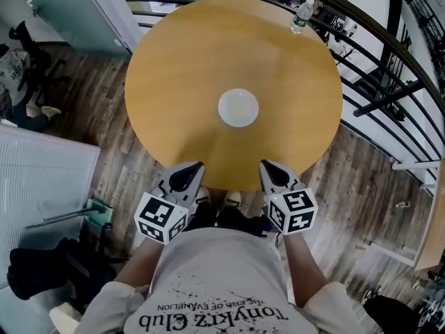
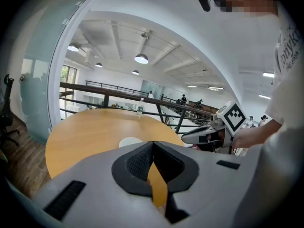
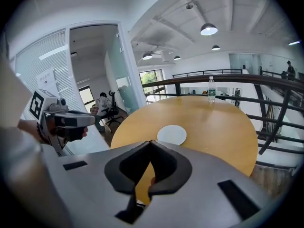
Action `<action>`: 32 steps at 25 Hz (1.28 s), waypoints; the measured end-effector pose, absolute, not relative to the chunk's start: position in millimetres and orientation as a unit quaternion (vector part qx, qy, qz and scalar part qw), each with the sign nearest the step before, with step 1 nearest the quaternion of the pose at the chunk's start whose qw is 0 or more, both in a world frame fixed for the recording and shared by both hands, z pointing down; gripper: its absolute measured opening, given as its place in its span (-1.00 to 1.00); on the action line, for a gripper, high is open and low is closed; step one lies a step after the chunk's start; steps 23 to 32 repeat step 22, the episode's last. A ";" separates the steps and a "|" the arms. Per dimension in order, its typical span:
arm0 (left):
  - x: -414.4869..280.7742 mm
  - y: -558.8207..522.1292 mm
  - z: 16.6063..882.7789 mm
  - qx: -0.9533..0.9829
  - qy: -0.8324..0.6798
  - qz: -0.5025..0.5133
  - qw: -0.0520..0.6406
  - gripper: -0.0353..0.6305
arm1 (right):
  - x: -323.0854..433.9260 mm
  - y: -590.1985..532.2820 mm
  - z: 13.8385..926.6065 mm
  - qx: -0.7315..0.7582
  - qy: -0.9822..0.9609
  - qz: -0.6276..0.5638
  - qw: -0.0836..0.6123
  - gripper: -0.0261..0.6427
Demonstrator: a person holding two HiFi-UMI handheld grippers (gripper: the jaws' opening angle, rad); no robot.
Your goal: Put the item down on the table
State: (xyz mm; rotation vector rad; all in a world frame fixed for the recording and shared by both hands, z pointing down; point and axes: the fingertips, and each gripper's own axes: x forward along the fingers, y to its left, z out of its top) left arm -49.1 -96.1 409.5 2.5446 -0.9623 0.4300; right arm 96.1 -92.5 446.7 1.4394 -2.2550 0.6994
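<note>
A white plate lies flat at the middle of the round wooden table. It also shows in the left gripper view as the plate and in the right gripper view as the plate. My left gripper and right gripper hover side by side at the table's near edge, well short of the plate. Both have their jaws pressed together with nothing between them. The left gripper's tips meet, and so do the right gripper's tips.
A clear water bottle stands at the table's far right edge. A black metal railing curves round the far and right sides. A white slatted panel and dark bags sit on the wood floor at the left.
</note>
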 end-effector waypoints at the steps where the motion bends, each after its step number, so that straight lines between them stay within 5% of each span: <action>1: -49.2 -96.7 407.9 0.907 -0.344 0.152 0.192 -0.82 | 94.8 -91.1 446.5 0.512 -0.801 0.249 0.186 -0.85; 32: -55.6 -90.8 398.2 0.911 -0.339 0.145 0.183 -0.82 | 109.8 -92.0 431.8 0.546 -0.787 0.232 0.168 -0.85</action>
